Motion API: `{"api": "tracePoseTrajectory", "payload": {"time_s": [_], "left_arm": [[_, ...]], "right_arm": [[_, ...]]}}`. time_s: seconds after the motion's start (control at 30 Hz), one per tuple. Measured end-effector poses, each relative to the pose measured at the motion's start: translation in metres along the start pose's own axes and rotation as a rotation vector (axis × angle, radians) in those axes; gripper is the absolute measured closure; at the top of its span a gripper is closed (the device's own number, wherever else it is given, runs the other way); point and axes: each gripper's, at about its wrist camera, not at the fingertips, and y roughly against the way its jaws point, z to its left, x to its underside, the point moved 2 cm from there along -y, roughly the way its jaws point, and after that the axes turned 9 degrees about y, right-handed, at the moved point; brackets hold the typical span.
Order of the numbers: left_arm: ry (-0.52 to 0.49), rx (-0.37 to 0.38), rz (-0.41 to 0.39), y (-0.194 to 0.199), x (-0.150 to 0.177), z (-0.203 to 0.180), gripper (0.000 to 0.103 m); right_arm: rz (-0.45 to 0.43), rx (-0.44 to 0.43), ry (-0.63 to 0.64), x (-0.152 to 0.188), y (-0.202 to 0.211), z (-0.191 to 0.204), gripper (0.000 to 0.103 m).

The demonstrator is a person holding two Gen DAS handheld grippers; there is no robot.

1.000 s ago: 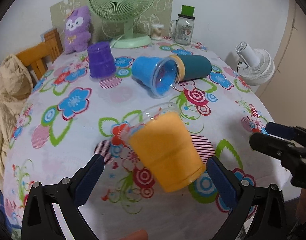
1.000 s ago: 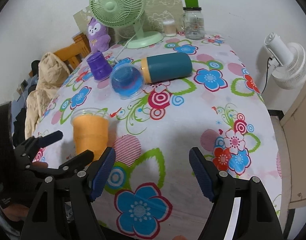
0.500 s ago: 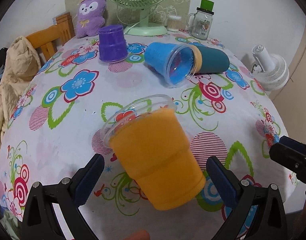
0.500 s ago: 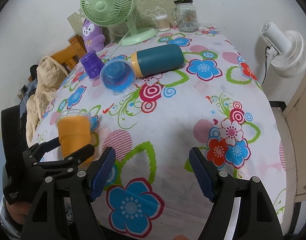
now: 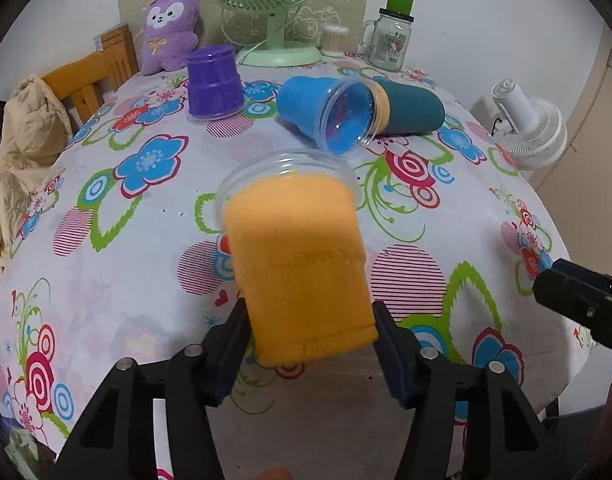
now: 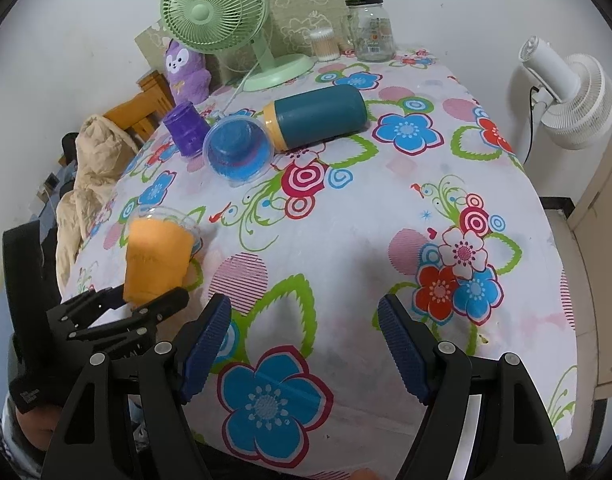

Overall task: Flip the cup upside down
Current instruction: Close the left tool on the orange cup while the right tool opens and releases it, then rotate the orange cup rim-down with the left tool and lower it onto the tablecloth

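Note:
An orange cup with a clear rim lies tilted, its mouth pointing away from me and its base toward the camera. My left gripper is shut on its base end and holds it over the flowered tablecloth. It also shows in the right wrist view, held by the left gripper at the table's left edge. My right gripper is open and empty over the table's near edge.
A blue cup lies on its side against a teal tumbler. A purple cup stands upside down. A green fan, plush toy and jar stand at the back. A white fan stands right of the table.
My left gripper has closed on the orange cup's base. The cup has turned more upright in the view and lifted. The right gripper has stayed open and drifted a little.

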Motion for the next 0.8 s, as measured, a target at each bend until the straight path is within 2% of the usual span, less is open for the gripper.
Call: {"api": "tracePoseTrajectory", "payload": {"time_s": [0.4, 0.8], "left_arm": [[0.008, 0.021, -0.063, 0.024, -0.01, 0.006, 0.047], [-0.017, 0.003, -0.102, 0.045, -0.017, 0.008, 0.047]], "right_arm": [[0.004, -0.013, 0.005, 0.001, -0.003, 0.005, 0.025], [0.007, -0.027, 0.011, 0.001, -0.008, 0.009, 0.025]]}}
